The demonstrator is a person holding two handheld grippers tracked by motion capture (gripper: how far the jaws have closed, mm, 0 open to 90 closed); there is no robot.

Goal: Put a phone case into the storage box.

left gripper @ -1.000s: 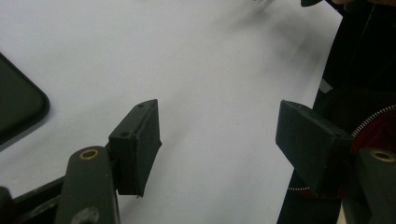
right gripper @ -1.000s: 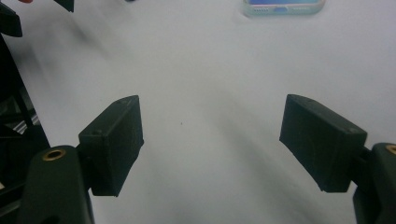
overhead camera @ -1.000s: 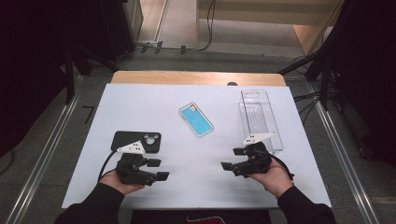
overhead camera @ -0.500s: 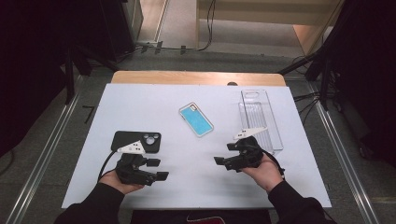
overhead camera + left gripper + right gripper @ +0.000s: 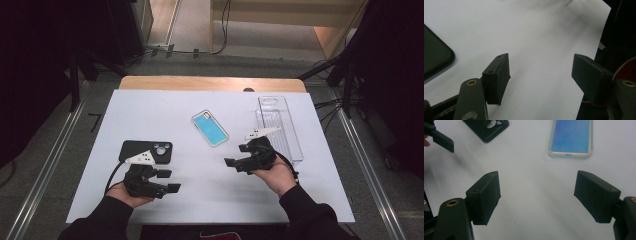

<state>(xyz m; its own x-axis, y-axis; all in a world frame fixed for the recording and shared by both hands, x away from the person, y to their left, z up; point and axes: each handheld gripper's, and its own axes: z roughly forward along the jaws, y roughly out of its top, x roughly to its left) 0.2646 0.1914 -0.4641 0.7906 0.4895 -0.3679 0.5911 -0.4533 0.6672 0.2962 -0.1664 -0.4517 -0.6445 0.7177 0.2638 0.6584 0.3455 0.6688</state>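
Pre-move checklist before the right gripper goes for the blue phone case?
1. Right gripper jaws open, nothing between them: ok.
2. Blue phone case lies flat on the white table, unobstructed: ok.
3. Case centred between the jaws in the right gripper view: not ok, it sits toward the right jaw.
4. Left gripper open and away from the path: ok.
5. Black phone case and clear plastic tray apart from the blue one: ok.

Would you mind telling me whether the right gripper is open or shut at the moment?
Open. The right gripper has its jaws standing wide apart with only bare white table between them, short of the blue phone case.
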